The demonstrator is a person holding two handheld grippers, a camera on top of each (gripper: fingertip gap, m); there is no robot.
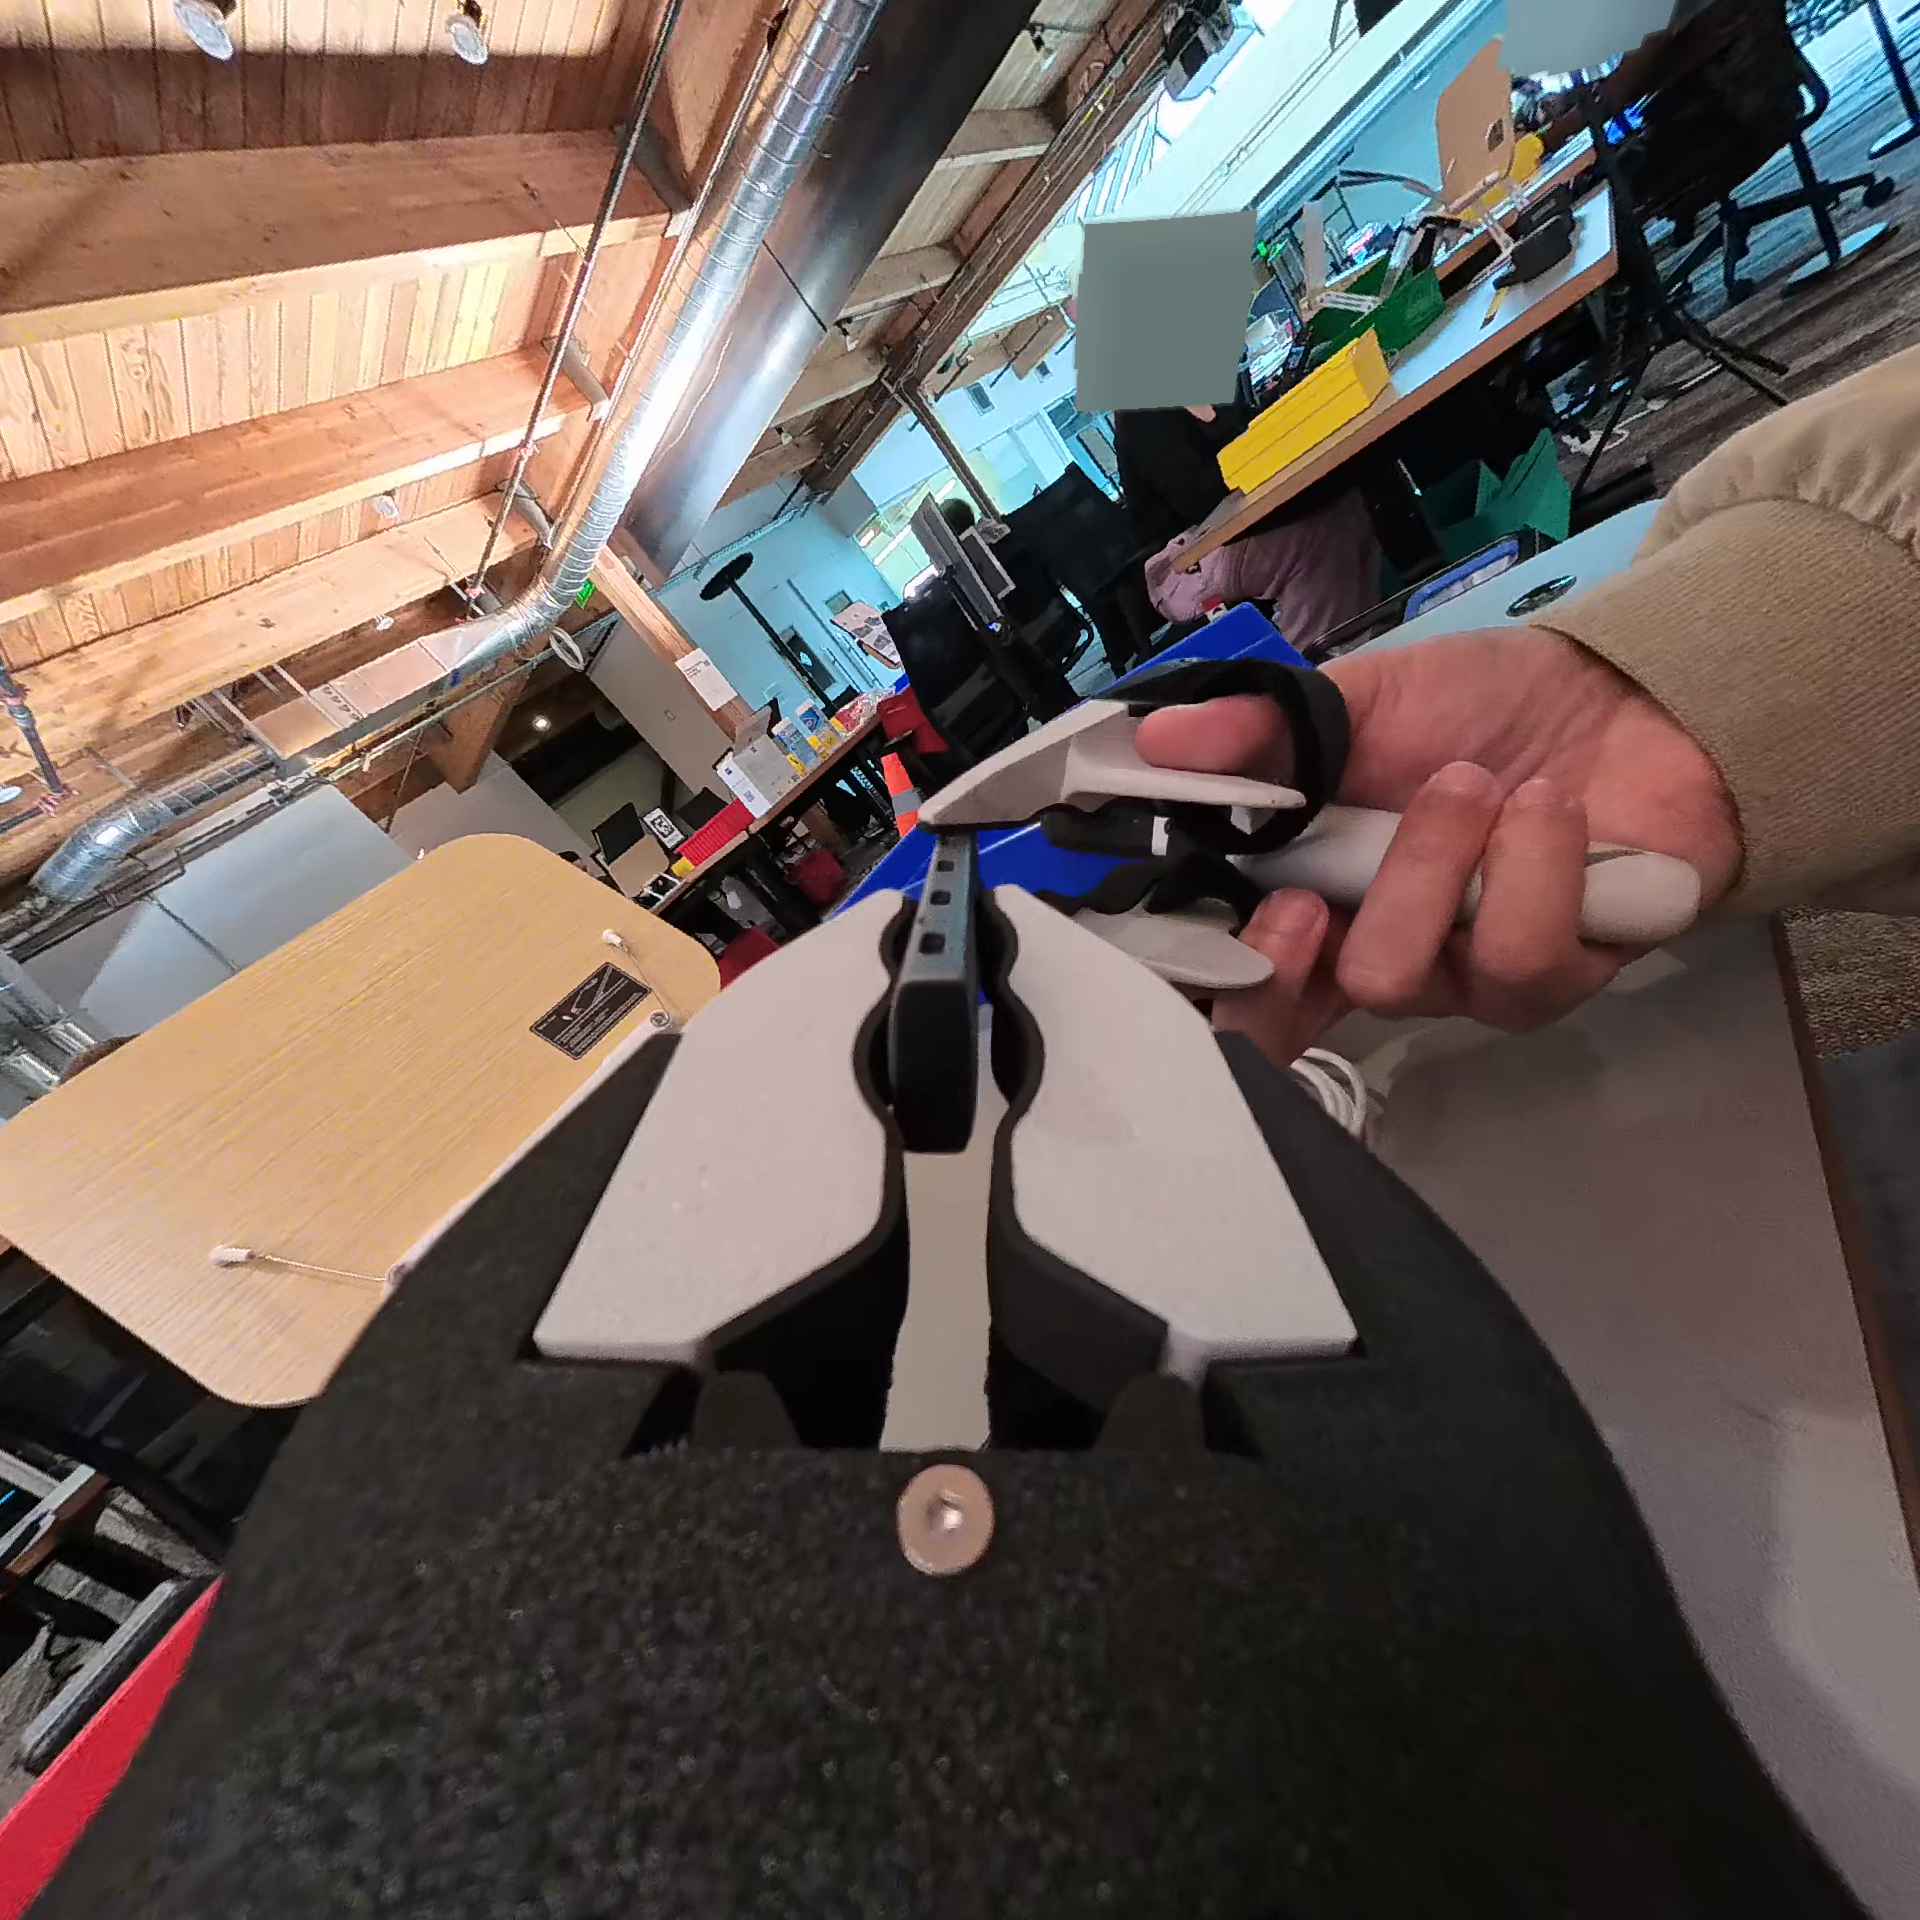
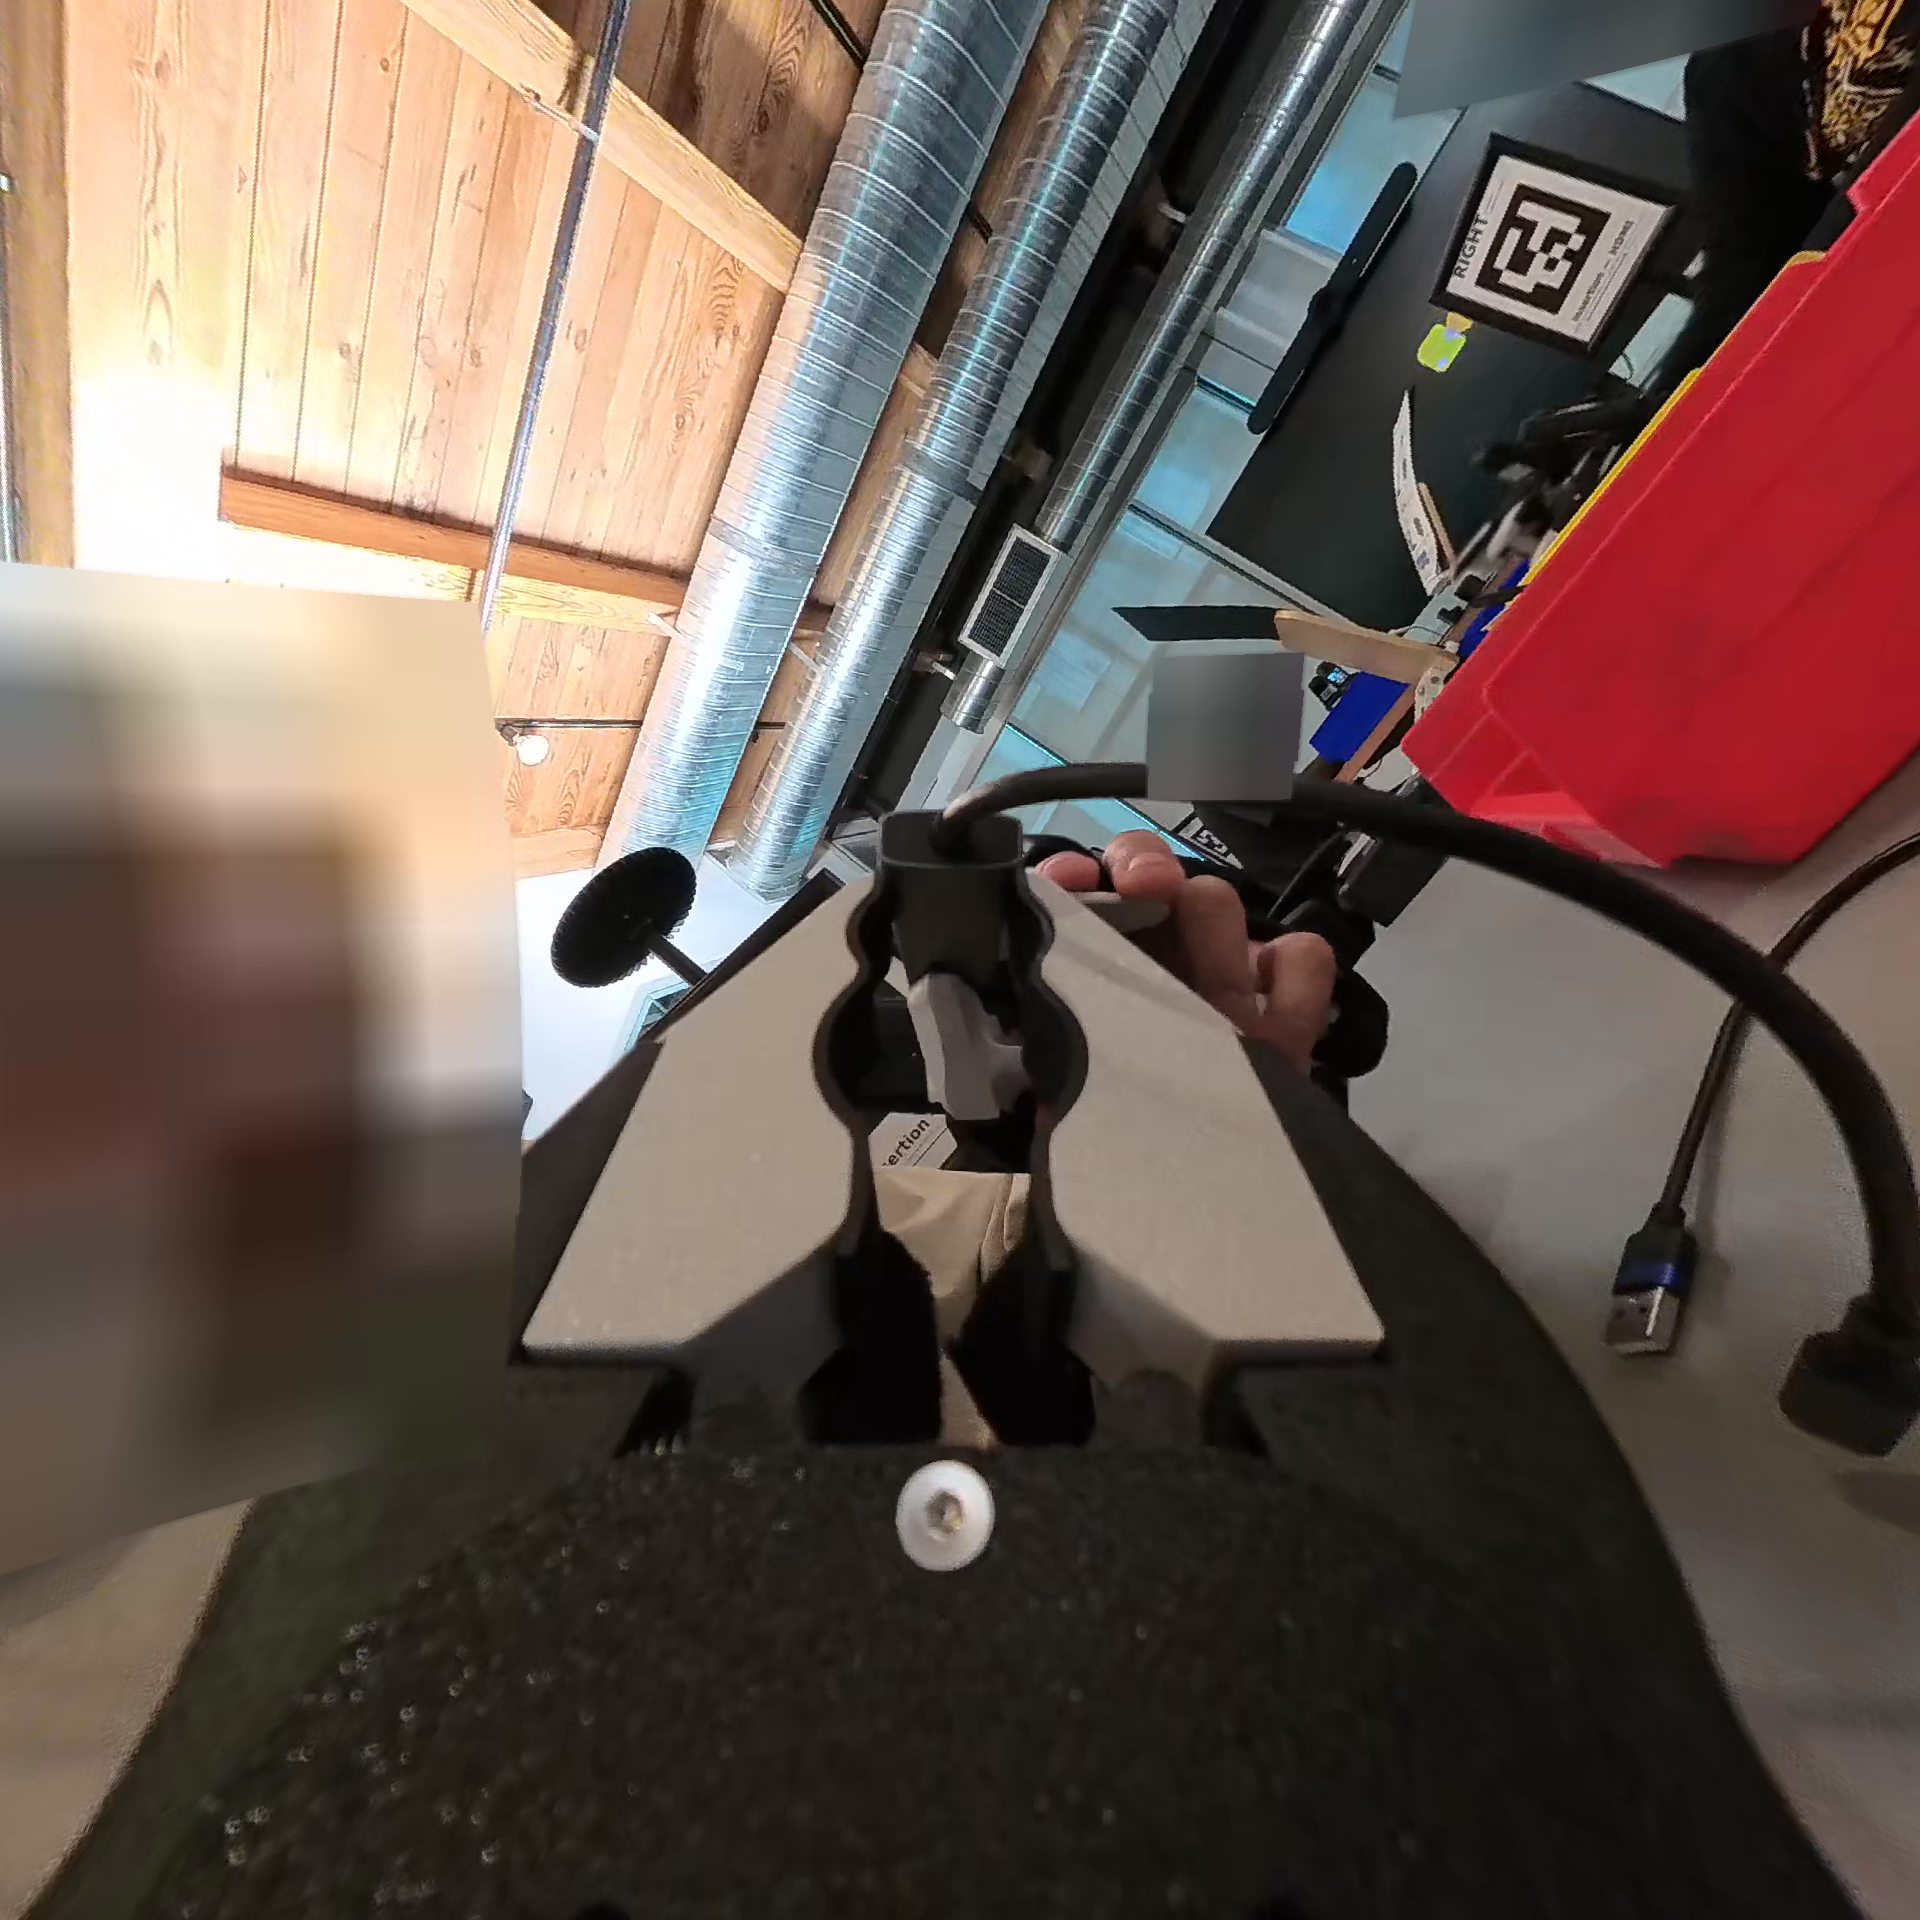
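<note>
Left gripper (image 1: 940, 997) clamps dark hub (image 1: 938, 1023) — right gripper (image 2: 951, 904) clamps cable plug (image 2: 948, 883).

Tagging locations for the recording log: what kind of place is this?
Most likely an open-plan workshop or lab office. Exposed wooden ceiling with a bare metal duct, long work tables with yellow bins and green bins, and office chairs around them.

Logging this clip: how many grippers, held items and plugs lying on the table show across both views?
Grippers: 2 (left gripper, right gripper)
Held items: 2 (dark slim device, cable connector)
Plugs lying on the table: 2 (USB plug, black plug)
Total: 6
</note>
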